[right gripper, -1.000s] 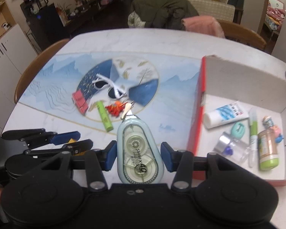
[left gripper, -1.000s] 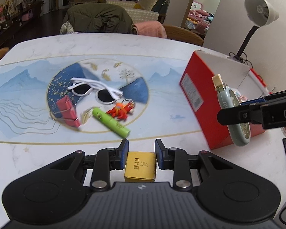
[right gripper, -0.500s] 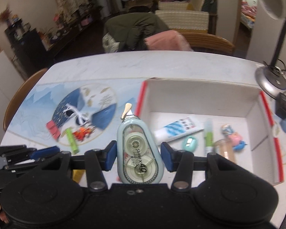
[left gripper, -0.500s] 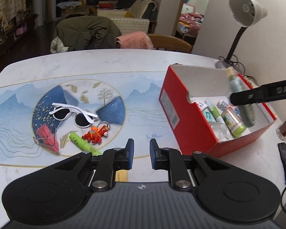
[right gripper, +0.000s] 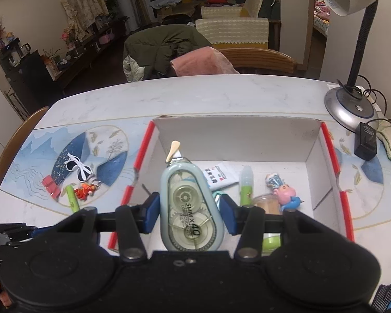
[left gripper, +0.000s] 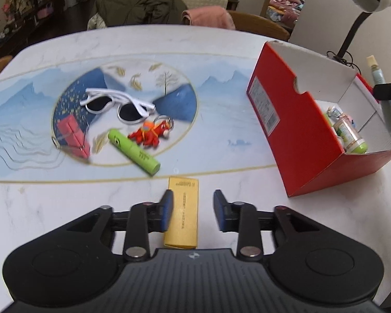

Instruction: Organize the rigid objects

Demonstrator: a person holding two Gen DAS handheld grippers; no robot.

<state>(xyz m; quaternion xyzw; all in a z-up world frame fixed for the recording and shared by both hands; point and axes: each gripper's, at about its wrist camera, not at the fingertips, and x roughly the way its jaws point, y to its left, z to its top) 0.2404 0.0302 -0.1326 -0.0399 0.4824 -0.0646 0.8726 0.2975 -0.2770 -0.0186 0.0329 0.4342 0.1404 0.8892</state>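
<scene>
We hold the correction tape (right gripper: 191, 203) in the right gripper (right gripper: 190, 215), jaws clenched on it above the red box (right gripper: 331, 156); next, release. Left gripper (left gripper: 193, 211) spread around the yellow box (left gripper: 182, 211), seemingly untouched.

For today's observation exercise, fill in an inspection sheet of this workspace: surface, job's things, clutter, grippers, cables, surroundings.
Surface: marble-look table with blue landscape print.
Job's things: correction tape; red box holding small items; gold box, sunglasses, green tube on table.
Clutter: black adapter.
Grippers: right gripper shut on the tape over the box; left gripper open around gold box.
Cables: lamp cord.
Surroundings: desk lamp, chairs, sofa.
</scene>
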